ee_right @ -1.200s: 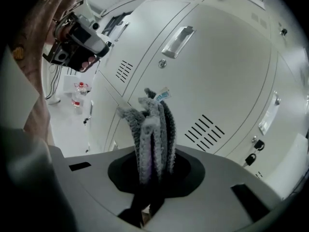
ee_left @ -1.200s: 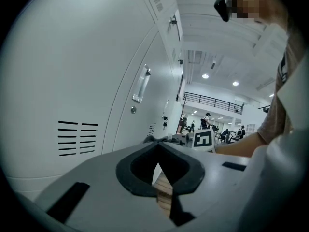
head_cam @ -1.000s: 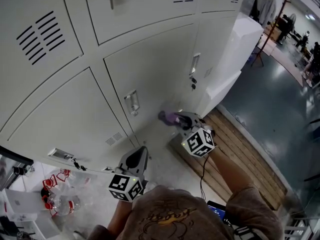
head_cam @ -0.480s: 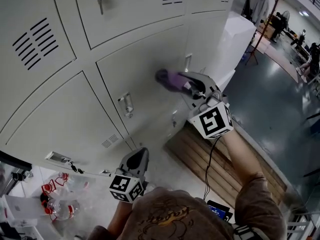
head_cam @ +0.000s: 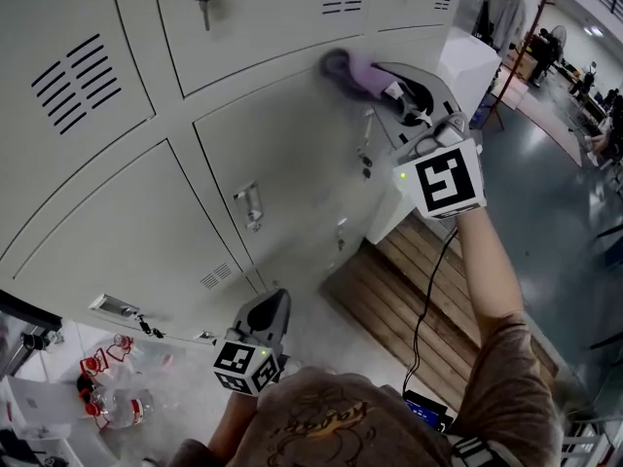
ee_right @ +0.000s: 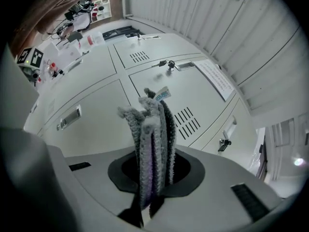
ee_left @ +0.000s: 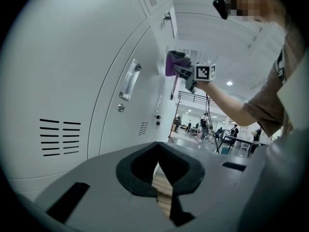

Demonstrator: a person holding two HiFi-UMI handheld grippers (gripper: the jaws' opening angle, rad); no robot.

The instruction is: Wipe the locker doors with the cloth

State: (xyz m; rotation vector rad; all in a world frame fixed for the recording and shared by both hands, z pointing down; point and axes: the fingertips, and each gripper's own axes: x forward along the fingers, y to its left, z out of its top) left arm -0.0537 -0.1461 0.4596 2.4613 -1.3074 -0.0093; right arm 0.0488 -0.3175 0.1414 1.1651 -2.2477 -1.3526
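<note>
Right gripper (head_cam: 384, 78), clamped on a fuzzy purple cloth (head_cam: 348, 68), holds it against pale grey metal locker doors (head_cam: 292, 144).
The cloth sits at one door's top edge, and its small tag (ee_right: 162, 94) is unreadable. Left gripper (head_cam: 261, 317) hangs low, jaws together, empty.

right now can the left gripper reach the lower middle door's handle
Probably yes: the left gripper hangs empty below that handle with nothing between them; the right gripper holds the cloth higher up.

Grey left tongs (head_cam: 266, 305), right tongs (head_cam: 393, 84), black-and-white marker cubes (head_cam: 446, 181), brown T-shirt (head_cam: 331, 424), black cable (head_cam: 429, 290).
</note>
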